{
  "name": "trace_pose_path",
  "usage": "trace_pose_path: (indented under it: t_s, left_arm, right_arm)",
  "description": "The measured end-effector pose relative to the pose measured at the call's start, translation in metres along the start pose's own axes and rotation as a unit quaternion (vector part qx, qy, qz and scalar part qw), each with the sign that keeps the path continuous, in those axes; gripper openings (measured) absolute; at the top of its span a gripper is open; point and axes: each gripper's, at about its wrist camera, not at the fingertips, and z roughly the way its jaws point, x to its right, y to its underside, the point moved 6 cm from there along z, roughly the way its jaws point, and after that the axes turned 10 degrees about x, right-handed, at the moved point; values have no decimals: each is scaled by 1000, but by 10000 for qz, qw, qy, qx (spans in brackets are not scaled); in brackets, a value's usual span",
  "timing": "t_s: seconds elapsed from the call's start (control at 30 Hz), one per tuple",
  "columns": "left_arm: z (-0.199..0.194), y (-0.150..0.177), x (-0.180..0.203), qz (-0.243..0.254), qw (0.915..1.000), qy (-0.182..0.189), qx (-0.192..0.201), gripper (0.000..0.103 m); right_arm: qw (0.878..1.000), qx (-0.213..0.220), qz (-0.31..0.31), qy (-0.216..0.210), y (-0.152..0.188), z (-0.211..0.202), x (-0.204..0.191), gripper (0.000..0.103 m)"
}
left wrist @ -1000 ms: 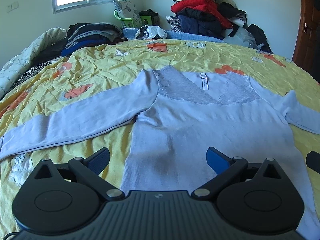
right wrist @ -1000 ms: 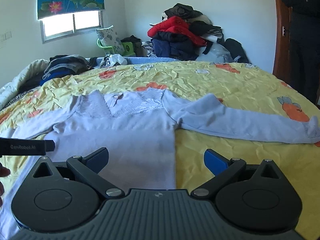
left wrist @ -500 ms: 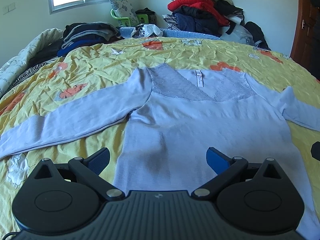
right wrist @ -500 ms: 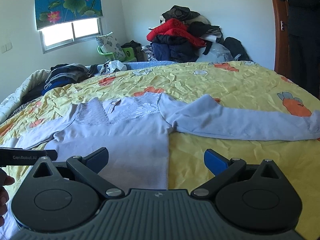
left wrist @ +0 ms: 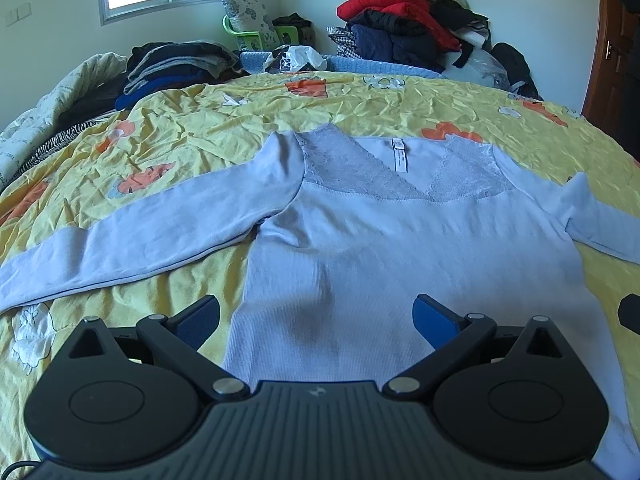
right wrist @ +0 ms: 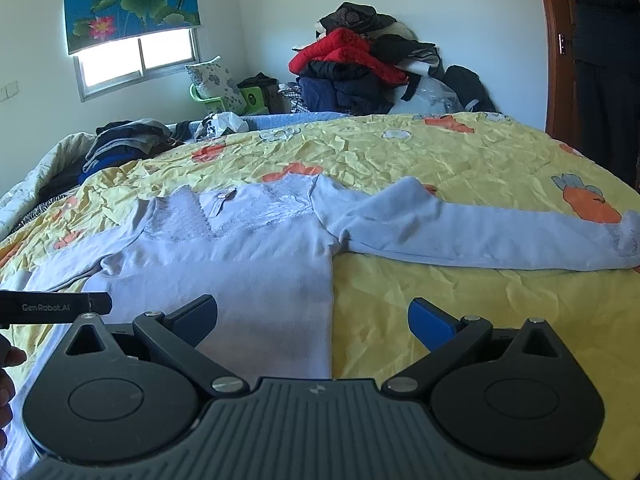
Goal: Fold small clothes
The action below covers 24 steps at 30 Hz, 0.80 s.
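A pale blue long-sleeved top lies flat on the yellow bedspread, sleeves spread. The left gripper and right gripper hover at its hem, jaws released. A shallow pinch could snag the bedspread beneath the top, probably bunching the fold.

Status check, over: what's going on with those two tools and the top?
Left tool open, right tool open. Top flat, sleeves spread, unfolded. Nothing blocking.

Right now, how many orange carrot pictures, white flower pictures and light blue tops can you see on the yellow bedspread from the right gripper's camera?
Carrot pictures: 7
Flower pictures: 3
Tops: 1
Total: 11
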Motion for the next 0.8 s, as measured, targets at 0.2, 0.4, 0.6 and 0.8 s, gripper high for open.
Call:
trace_pose_path:
  t_s: [0.2,0.4,0.6,0.8]
  left_arm:
    - [0,0,-1,-11,10000,1,4,103]
    - [-2,-3,-3,-140,9999,66,14,103]
    - [1,-10,10,-152,9996,254,14,103]
    - [1,-16,37,35,9985,542,28,103]
  right_arm:
    - [10000,4,-23,-6,0,0,-1,103]
    - [9998,24,121,184,-1,3,18,103]
    - [9951,326,682,634,-12,-3,82,103]
    - [9731,364,1932,1203,-5,-3,169,99]
